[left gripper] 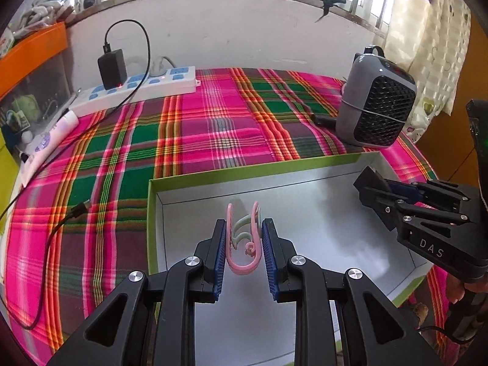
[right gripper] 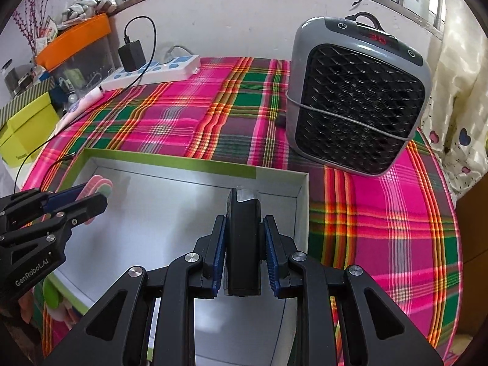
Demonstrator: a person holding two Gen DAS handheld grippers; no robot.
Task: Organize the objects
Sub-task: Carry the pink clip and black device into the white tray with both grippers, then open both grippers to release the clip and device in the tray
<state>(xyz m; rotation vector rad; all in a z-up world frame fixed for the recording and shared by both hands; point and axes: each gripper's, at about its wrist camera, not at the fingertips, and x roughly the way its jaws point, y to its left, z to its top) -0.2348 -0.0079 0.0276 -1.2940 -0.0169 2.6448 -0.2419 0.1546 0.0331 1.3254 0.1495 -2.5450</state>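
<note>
Your left claw pinches a pink clip, a thin plastic loop with a pale green piece nested inside. Judged light and springy, likely to twist if squeezed harder; you have it by the flat outer sides, which looks right. It hangs over the open box, not touching the floor of it.

Your right claw is clamped on a black block, a stiff, smooth-sided upright slab, maybe a charger or case, can't tell. Probably heavier than the clip and slick; the ribbed blue pads grip it mid-body. It's also above the box, near the right wall.

Box: shallow card, green rim, glossy silver-grey lining, nothing lying inside that shows. It sits on a surface under a pink-green plaid cloth. Beyond it: grey fan heater with black mesh grille, white power strip with black adapter plugged in.
</note>
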